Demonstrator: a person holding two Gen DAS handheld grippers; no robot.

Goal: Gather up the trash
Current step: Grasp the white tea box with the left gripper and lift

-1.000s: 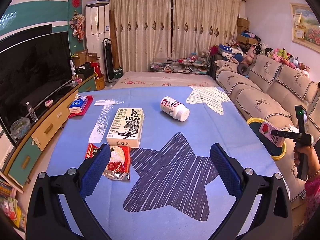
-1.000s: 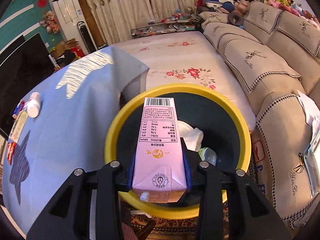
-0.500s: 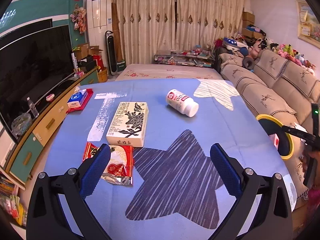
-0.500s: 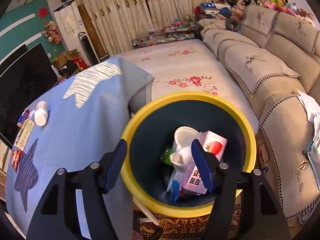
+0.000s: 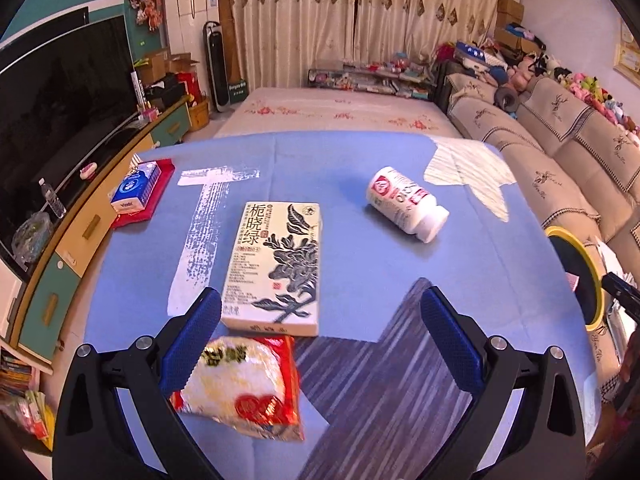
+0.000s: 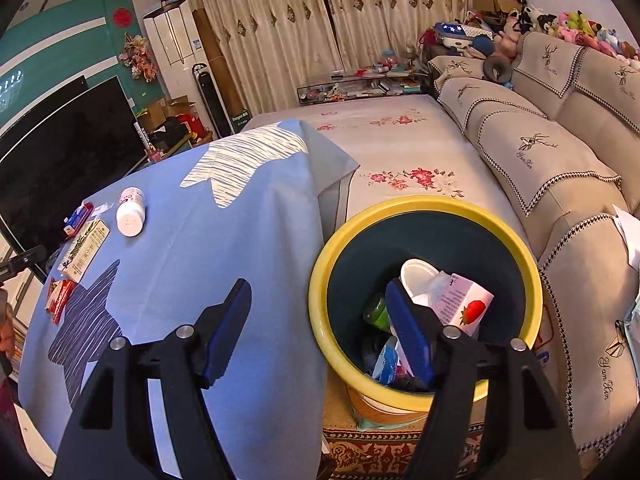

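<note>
We see the snack packet (image 5: 244, 388) at the bench's near edge blurred, its left side hidden behind the left tongs' (image 5: 320, 344) finger. Only a sliver of the yellow-rimmed bin (image 5: 576, 276) shows past the bench's right edge. In the right wrist view, the right tongs (image 6: 320, 332) cover part of the bin's (image 6: 424, 204) contents; the green item (image 6: 376, 312) is too hidden to identify.

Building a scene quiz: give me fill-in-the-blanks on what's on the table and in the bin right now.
1. The pink carton with a strawberry lies inside the ____-rimmed trash bin.
2. The white bottle lies on its ____ on the blue tablecloth.
3. The snack packet sits between the open left gripper and the ____ box.
4. The right gripper holds ____.

Missing: yellow; side; tea; nothing
</note>
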